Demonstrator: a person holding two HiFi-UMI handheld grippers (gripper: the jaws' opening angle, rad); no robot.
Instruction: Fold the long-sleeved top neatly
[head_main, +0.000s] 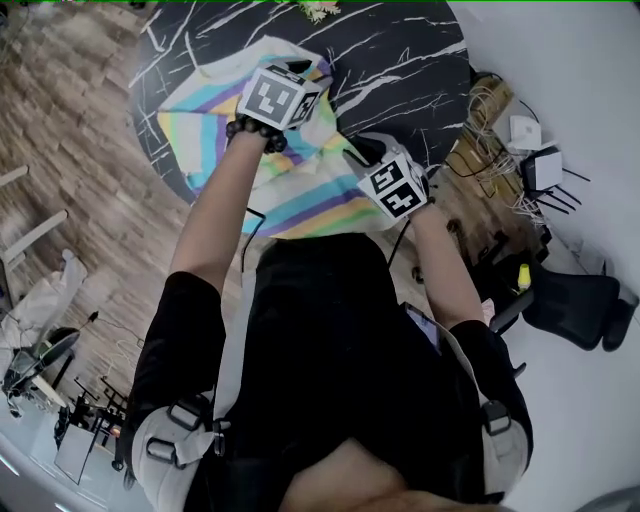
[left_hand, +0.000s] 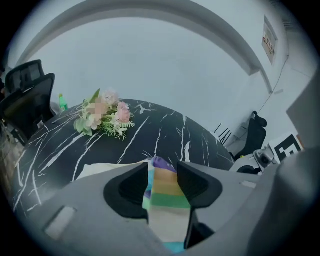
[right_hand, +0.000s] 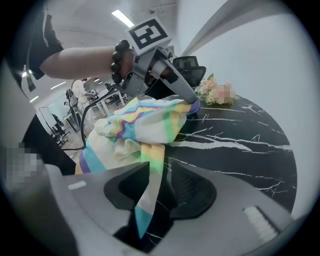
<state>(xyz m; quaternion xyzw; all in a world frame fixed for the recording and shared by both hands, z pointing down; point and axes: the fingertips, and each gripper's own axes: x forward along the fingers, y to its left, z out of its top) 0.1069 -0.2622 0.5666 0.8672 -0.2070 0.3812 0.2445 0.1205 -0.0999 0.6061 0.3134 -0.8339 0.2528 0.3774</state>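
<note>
A long-sleeved top (head_main: 300, 195) with pastel rainbow stripes lies bunched on the near side of a round black marble table (head_main: 400, 70). My left gripper (head_main: 318, 88) is over its far edge. In the left gripper view the jaws (left_hand: 162, 182) stand apart, with striped cloth (left_hand: 167, 195) showing flat across the gap. My right gripper (head_main: 357, 152) is at the top's right edge. There a narrow strip of the top (right_hand: 150, 185) hangs between its jaws (right_hand: 162, 185), lying against the left pad with a gap on the other side. The left gripper (right_hand: 192, 102) shows at the cloth's raised far corner.
A bunch of pink and white flowers (left_hand: 102, 117) lies at the table's far side. A black office chair (head_main: 580, 305) and tangled cables with white boxes (head_main: 510, 140) are on the floor to the right. Wood-pattern flooring (head_main: 70, 130) is to the left. Another chair (left_hand: 25, 95) stands beyond the table.
</note>
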